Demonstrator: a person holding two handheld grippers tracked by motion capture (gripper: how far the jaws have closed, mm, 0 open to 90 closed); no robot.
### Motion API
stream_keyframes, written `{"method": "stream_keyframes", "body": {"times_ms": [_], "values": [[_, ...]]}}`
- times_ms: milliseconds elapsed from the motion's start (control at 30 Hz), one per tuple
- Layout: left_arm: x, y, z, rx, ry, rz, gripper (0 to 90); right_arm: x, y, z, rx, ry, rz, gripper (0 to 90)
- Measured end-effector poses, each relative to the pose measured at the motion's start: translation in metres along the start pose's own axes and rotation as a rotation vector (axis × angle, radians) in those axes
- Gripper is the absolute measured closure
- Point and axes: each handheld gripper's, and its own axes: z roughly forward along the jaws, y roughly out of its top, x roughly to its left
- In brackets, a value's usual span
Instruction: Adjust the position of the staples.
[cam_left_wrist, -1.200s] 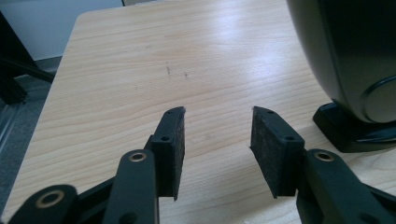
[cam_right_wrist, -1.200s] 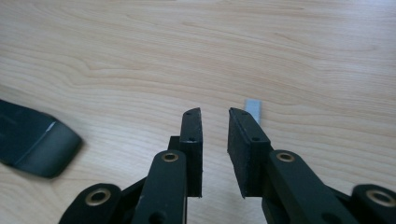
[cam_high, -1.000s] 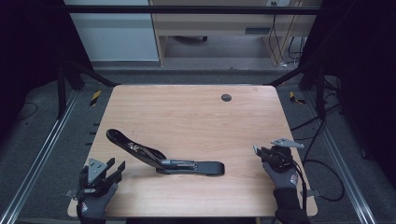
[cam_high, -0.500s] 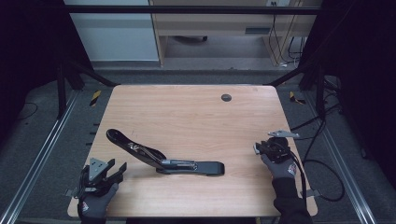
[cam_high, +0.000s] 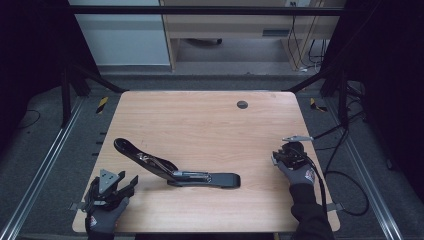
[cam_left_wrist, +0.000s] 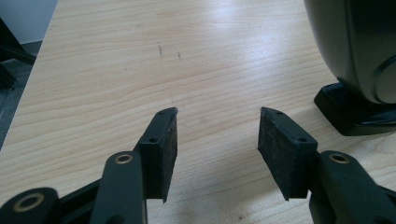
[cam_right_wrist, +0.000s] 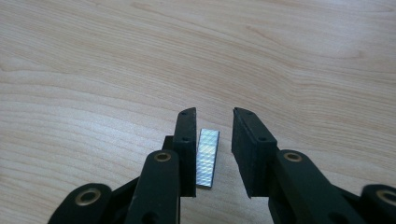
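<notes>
**Staple strip on the bench between the right gripper's parted jaws; stapler lies opened at mid-bench**

High view: A wooden bench (cam_high: 210, 125) carries a black stapler (cam_high: 175, 170), swung open, its top arm rising toward the left and its base lying flat toward the right. The left gripper (cam_high: 131, 181) sits at the near left corner of the bench, held in a gloved hand, with its jaws pointing toward the stapler and near its raised arm. The right gripper (cam_high: 276, 157) is near the right edge, well apart from the stapler, in the other gloved hand, a cable trailing off behind it. A small dark round hole (cam_high: 242, 104) sits near the far edge.

Left gripper view: The jaws stand apart and have just been opening, with bare wood between them and nothing held. The stapler's black body (cam_left_wrist: 359, 51) looms at the upper right, its base resting on the bench just beyond the right-hand jaw.

Right gripper view: The jaws stand apart, having narrowed slightly just now. A strip of silver staples (cam_right_wrist: 208, 156) lies flat on the bench between them, close against the left-hand pad; whether it touches that pad I cannot tell. The right-hand pad is clear of it, so nothing is gripped.
</notes>
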Motion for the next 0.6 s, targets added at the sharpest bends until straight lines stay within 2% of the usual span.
{"method": "stream_keyframes", "body": {"times_ms": [200,467,600], "values": [[0.001,0.0,0.0,0.0,0.002,-0.002,46.8,0.003,-0.002,0.006,0.036,-0.006,-0.018,71.3],[0.0,0.0,0.0,0.004,-0.002,-0.002,46.4,0.005,-0.004,0.013,0.074,-0.015,-0.019,71.3],[0.0,0.0,0.0,0.006,-0.004,0.001,46.5,0.004,-0.005,0.015,0.088,-0.018,-0.026,74.4]]}}
